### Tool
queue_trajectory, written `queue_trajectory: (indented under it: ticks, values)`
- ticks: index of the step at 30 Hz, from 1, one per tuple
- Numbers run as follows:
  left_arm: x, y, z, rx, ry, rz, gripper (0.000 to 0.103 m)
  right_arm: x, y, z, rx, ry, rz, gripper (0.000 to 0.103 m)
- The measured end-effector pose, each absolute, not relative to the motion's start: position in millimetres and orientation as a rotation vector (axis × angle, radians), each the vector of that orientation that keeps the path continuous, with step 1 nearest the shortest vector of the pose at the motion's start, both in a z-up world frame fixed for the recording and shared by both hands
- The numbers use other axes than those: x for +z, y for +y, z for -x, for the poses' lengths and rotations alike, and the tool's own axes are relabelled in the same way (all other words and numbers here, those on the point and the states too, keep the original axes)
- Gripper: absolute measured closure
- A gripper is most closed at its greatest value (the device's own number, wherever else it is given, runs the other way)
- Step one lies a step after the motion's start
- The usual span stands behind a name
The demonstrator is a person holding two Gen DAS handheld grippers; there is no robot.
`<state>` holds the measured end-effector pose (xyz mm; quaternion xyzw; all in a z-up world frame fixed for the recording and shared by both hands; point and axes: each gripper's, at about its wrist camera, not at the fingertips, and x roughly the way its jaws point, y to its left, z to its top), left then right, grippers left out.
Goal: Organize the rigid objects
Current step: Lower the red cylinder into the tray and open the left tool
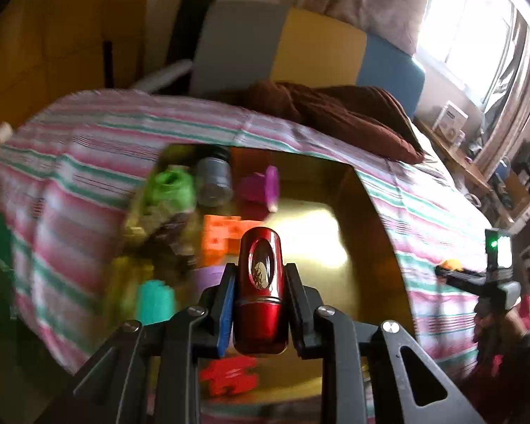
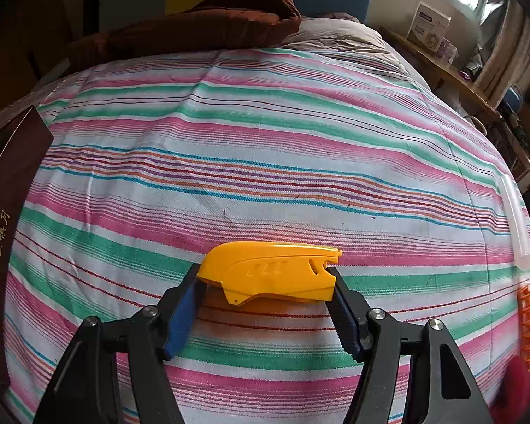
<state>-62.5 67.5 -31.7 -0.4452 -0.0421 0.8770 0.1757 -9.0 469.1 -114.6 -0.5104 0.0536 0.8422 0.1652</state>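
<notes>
Pinching a shiny red tube point(image 1: 260, 289) above the box point(image 1: 367, 212) of toys to drop it in, the left gripper point(image 1: 260, 293) works while the right gripper point(image 2: 266, 279) clamps a yellow plastic piece point(image 2: 270, 272) over the bed point(image 2: 265, 162).

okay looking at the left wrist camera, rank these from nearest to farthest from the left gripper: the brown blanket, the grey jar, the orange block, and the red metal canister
1. Red metal canister: clamped between the left gripper pads.
2. Orange block: in the box, just beyond the canister, slightly left.
3. Grey jar: at the box's far end.
4. Brown blanket: on the bed past the box, upper right.
</notes>
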Motion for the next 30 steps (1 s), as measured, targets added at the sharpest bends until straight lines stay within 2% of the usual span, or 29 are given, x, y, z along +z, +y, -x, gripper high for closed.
queue_trajectory:
  ticks: [7, 14, 22, 25, 30]
  values:
    - [-30.9, 134.7, 118.8, 2.424, -0.029, 1.226, 0.078, -114.2, 469.4, 8.0, 2.397, 0.156, 1.454, 0.036]
    - [-61.1, 164.0, 174.9, 2.366, -0.115, 1.386, 0.078, -114.1, 470.0, 9.8, 2.396, 0.157, 1.459, 0.036]
    - [-92.6, 176.6, 209.2, 2.368, -0.120, 1.486, 0.077, -114.3, 471.2, 11.9, 2.397, 0.150, 1.464, 0.036]
    - [-93.4, 176.1, 213.4, 2.418, -0.060, 1.453, 0.074, -114.0, 471.6, 12.1, 2.399, 0.148, 1.464, 0.036]
    - [-81.7, 166.6, 205.7, 2.427, -0.079, 1.404, 0.074, -113.9, 471.9, 12.0, 2.401, 0.148, 1.463, 0.036]
